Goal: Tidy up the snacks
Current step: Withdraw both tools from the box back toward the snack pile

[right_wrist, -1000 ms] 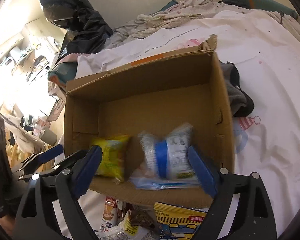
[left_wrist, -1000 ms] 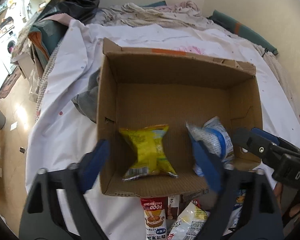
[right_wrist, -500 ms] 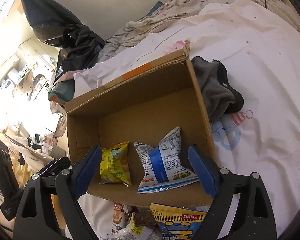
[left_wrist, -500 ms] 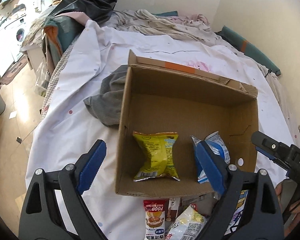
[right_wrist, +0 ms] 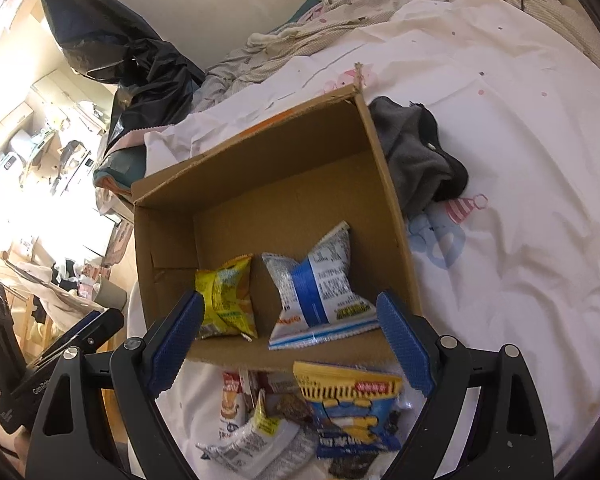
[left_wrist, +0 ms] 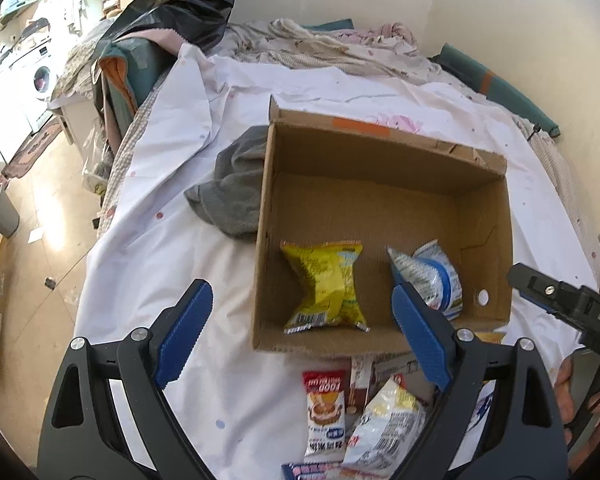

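Open cardboard box (left_wrist: 380, 184) on bed (left_wrist: 180, 240), ahead of both grippers; inside, near wall side: yellow snack bag (left_wrist: 326, 286), crinkled, and blue-and-white snack bag (right_wrist: 320, 284), pinched mid-body. Left gripper (left_wrist: 300, 332) and right gripper (right_wrist: 290, 338) spread wide, grasping nothing, poised above box's near wall. Seen fully from right wrist only: loose snack pile (right_wrist: 320, 412) beneath gripper; grey cloth (right_wrist: 416, 160) beyond box.

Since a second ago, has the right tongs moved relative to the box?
Yes. The right tongs have backed away from the cardboard box: the blue-and-white bag now lies beyond the tips, with loose packets showing beneath.
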Demonstrator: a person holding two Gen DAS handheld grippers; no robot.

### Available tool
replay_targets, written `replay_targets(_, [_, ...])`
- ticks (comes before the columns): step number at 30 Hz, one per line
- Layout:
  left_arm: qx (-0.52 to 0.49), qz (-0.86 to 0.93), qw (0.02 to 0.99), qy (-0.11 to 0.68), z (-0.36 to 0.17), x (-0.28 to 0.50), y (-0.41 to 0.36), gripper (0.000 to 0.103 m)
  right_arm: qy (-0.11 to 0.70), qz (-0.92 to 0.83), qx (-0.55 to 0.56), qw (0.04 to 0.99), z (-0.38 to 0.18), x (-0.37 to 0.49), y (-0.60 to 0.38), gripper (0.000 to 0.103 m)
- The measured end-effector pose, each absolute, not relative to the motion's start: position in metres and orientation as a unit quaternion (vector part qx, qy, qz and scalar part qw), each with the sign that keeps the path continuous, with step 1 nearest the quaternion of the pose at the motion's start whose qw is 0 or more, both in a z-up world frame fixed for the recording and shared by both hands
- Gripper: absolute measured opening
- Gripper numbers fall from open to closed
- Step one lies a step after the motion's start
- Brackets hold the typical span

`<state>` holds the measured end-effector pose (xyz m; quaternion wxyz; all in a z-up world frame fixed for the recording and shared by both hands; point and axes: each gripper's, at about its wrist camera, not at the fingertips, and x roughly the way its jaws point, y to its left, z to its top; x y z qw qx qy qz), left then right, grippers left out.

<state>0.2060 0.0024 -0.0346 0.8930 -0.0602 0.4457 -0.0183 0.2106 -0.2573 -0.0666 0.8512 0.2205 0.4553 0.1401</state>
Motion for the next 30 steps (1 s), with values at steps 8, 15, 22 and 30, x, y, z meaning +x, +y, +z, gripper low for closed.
replay_targets(8, [-0.057, -0.015, 0.884, 0.463, -0.041, 0.190, 0.002, 0.089, 0.454, 0.130, 0.226, 0.852, -0.061, 0.185, -0.270, 0.090])
replay_targets(15, [-0.054, -0.032, 0.878, 0.475, -0.048, 0.174, -0.007, 0.089, 0.464, 0.121, 0.244, 0.843, -0.066, 0.165, -0.278, 0.090])
replay_targets(22, [-0.041, -0.049, 0.867, 0.494, -0.059, 0.164, -0.019, 0.089, 0.477, 0.110, 0.244, 0.837, -0.073, 0.147, -0.283, 0.090])
replay_targets(30, [-0.020, -0.094, 0.836, 0.541, -0.089, 0.163, -0.047, 0.089, 0.498, 0.076, 0.256, 0.825, -0.091, 0.143, -0.300, 0.090])
